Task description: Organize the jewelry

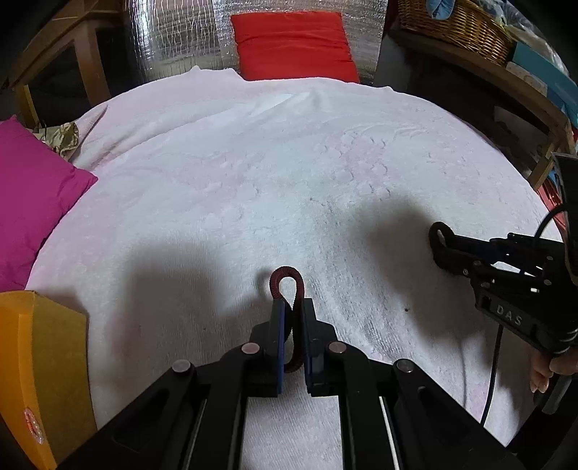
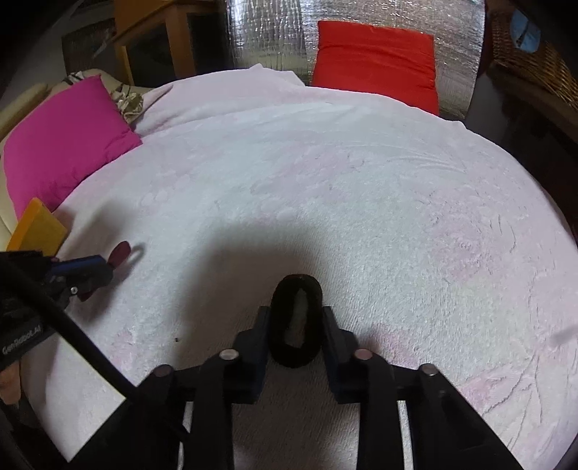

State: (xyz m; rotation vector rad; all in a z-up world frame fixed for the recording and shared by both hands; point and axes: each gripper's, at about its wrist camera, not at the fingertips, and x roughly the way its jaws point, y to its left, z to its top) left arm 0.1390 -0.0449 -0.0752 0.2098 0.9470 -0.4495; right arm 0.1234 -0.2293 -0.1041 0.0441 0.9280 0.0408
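In the left wrist view a dark red coiled band is pinched flat between the blue pads of my left gripper, its loop sticking out past the tips above the pale pink towel. My right gripper enters from the right edge with a black band at its tips. The right wrist view shows that fuzzy black band squeezed into an oval between the fingers of the right gripper. At the left edge of that view the left gripper holds the red band.
A yellow box sits at the towel's left edge, also seen as the yellow box. A magenta cushion lies at the left, a red cushion at the far side against silver foil. A wicker basket stands on a wooden shelf at the right.
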